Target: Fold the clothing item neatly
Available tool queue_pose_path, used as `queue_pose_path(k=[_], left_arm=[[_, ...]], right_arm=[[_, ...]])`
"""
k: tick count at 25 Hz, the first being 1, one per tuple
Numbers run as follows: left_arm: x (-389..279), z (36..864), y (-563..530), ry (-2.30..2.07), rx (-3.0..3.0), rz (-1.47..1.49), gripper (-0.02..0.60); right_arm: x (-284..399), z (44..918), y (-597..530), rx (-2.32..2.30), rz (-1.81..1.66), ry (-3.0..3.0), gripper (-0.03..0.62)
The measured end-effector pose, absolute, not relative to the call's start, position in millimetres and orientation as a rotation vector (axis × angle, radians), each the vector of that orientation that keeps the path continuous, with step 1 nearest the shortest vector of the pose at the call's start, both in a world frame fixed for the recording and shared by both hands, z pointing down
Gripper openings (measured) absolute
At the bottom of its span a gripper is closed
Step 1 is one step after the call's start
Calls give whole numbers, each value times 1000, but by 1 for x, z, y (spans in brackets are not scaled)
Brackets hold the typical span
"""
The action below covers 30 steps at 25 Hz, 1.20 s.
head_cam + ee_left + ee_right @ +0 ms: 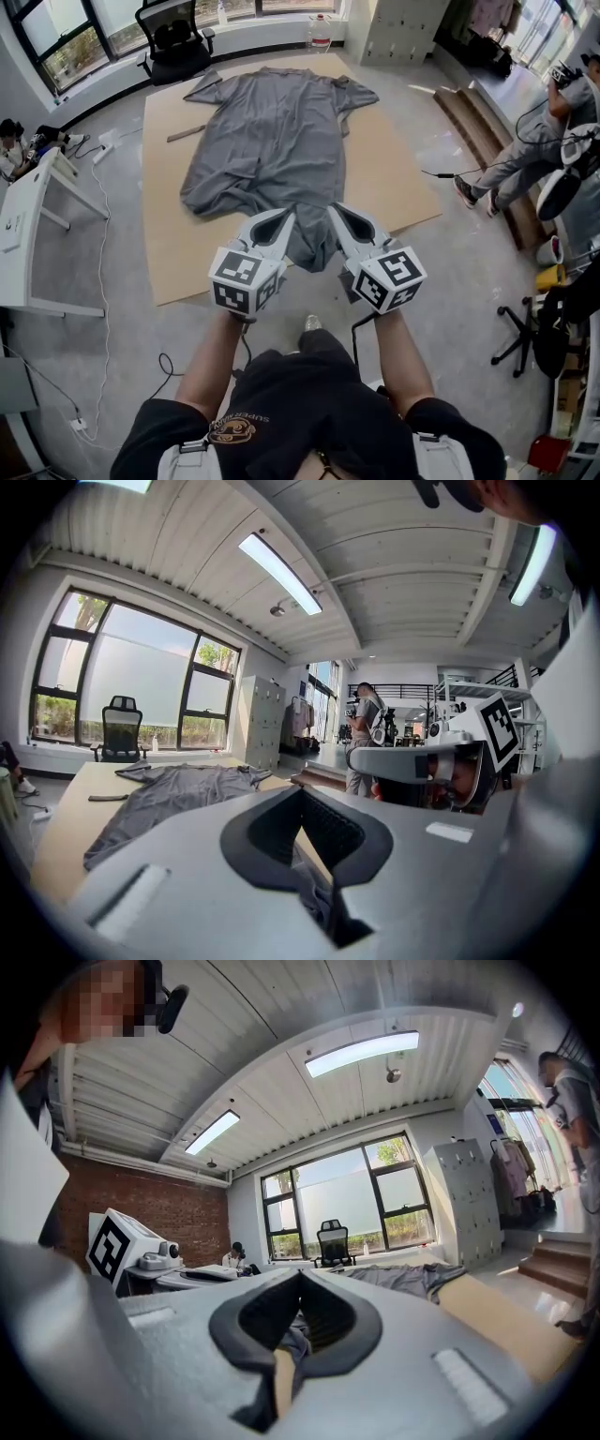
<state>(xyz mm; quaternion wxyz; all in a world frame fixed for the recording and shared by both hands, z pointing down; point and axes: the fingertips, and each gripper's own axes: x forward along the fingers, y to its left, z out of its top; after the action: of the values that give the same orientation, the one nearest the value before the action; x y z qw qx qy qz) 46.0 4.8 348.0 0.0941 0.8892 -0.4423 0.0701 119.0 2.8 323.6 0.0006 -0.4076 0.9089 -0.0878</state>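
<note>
A grey shirt [272, 131] lies spread flat on a brown board [394, 178] on the floor, collar end far from me, hem end bunched up near me. My left gripper [279, 223] and right gripper [339, 217] are side by side at the near hem, each shut on a fold of the grey cloth, which sags between them. In the left gripper view the jaws [302, 797] pinch grey fabric [319, 897], and the rest of the shirt [178, 789] stretches away. In the right gripper view the jaws [300, 1281] also pinch grey fabric [292, 1342].
A black office chair [173, 37] and a water bottle [321, 33] stand beyond the board. A white table [23, 234] is at the left with cables on the floor. A seated person [539, 141], wooden steps [483, 122] and a chair base [520, 337] are at the right.
</note>
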Motion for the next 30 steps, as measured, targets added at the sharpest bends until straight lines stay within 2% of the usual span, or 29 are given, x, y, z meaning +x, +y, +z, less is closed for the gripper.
queue_pose_path(k=[8,17,30], left_arm=[[50,354,-44,-1460,2553,272,8],[-5,358,-71,-1596,2448,309,8],[-62,390,-112,-1334,2540,263,8]], right_arm=[[126,336,-58,-1120,-303,2915,3],[77,344,-89,-980,-355,2979,3],[33,361,-107,-1335,-358,2967,3]])
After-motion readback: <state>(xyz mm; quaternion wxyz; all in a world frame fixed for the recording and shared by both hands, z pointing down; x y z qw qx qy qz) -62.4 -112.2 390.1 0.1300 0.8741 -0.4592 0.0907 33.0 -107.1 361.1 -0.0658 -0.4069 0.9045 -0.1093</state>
